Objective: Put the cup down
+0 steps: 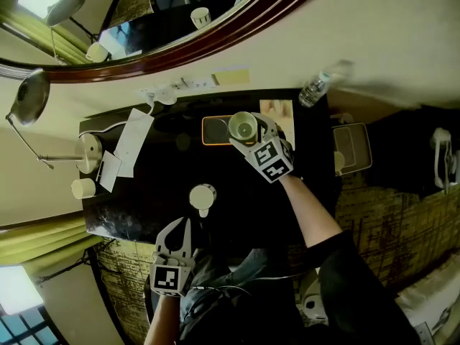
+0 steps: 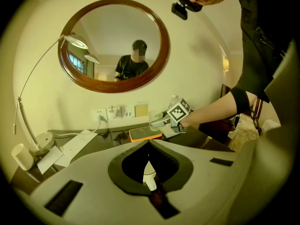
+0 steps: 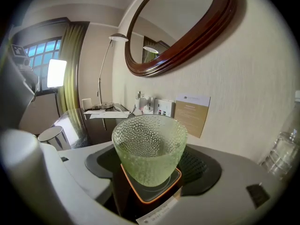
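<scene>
A dimpled green glass cup (image 3: pixel 150 146) sits between the pads of my right gripper (image 3: pixel 151 175), which is shut on it. The cup (image 1: pixel 243 126) hangs upright just over a black square tray with an orange rim (image 1: pixel 214 131) at the back of the dark table. Whether its base touches the tray (image 3: pixel 157 191) I cannot tell. In the left gripper view the cup (image 2: pixel 156 118) shows above the tray (image 2: pixel 143 135). My left gripper (image 1: pixel 180 226) is shut and empty near the table's front edge, pointing at a white mug (image 1: pixel 203 196).
A water bottle (image 1: pixel 314 90) stands at the table's back right corner. Papers (image 1: pixel 133 142), a lamp base (image 1: pixel 88 152) and a white cup (image 1: pixel 84 187) fill the left end. Wall sockets (image 1: pixel 169 90) and an oval mirror (image 2: pixel 115 43) are behind the table.
</scene>
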`<state>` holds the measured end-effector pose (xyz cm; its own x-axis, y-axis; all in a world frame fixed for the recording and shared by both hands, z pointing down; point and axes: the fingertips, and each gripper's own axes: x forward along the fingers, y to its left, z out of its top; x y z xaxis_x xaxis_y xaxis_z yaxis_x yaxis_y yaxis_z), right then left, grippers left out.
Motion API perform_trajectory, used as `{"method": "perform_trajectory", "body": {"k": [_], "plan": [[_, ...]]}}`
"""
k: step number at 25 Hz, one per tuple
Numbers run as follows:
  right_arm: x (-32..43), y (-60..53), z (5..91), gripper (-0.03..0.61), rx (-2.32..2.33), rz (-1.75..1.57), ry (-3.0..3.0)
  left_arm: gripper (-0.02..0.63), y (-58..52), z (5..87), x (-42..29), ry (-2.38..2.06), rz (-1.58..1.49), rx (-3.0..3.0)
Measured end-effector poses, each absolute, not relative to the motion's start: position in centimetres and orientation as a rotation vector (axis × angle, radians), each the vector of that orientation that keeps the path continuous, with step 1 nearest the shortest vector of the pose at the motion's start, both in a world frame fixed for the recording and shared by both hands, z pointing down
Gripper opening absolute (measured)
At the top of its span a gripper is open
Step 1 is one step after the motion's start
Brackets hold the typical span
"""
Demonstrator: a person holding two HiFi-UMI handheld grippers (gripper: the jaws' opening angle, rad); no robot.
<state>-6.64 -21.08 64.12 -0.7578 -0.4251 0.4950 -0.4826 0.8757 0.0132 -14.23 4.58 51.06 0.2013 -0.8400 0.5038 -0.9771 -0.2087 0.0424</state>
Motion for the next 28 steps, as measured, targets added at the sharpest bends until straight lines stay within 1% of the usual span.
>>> {"method": "perform_trajectory", "body": {"k": [8, 12, 15, 16, 18, 28], "plan": [[-6.9, -21.6, 65.9, 0.387, 0.664, 0.2, -2.513, -0.014, 4.7, 51.4, -14.6, -1.722, 0.54, 2.1], [-7.0, -21.9, 65.4, 0.395, 0.69, 0.217, -2.524, -0.014, 4.6, 51.5, -14.9, -1.73, 0.539, 2.095], [-7.1, -22.0, 65.4, 0.412, 0.72, 0.204, -2.522, -0.014, 4.6, 51.5, -15.2, -1.737, 0.537, 2.089], [-7.1, -22.0, 65.4, 0.43, 0.727, 0.197, -2.52, -0.014, 4.6, 51.5, -15.3, -1.738, 0.536, 2.085], [-7.1, -22.1, 65.3, 0.437, 0.739, 0.19, -2.518, -0.014, 4.5, 51.4, -15.4, -1.741, 0.535, 2.08], [-6.3, -21.1, 61.8, 0.451, 0.778, 0.113, -2.519, -0.014, 5.3, 51.9, -16.8, -1.729, 0.552, 2.11]]}}
